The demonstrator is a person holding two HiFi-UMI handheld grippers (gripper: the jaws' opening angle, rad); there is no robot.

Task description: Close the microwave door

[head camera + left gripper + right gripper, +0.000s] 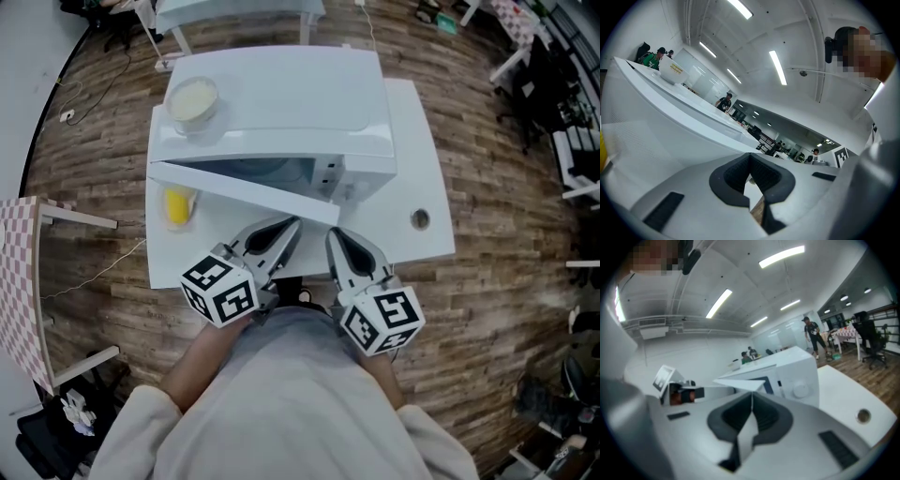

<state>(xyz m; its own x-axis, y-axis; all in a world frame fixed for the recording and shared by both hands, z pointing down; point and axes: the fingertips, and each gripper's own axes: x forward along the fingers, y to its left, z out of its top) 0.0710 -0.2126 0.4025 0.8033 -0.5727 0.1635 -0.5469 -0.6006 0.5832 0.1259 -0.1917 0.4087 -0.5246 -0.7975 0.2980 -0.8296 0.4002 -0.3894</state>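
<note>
The white microwave (281, 103) stands on a white table (417, 169). Its door (246, 192) is partly open, hinged at the left, with its free edge swung out toward me. My left gripper (289, 228) is shut and empty, its tips just in front of the door's outer face near the free edge. My right gripper (335, 234) is shut and empty too, just right of that edge. The left gripper view has the door (670, 136) close ahead of the shut gripper (750, 157). In the right gripper view, the microwave (797, 376) and door edge (740, 383) lie beyond the shut gripper (751, 397).
A white bowl (192, 98) rests on the microwave's top left. A yellow object (176, 206) lies on the table behind the open door. A round cable hole (420, 219) is in the table at the right. Wooden floor surrounds the table; a checkered table (23, 281) stands at the left.
</note>
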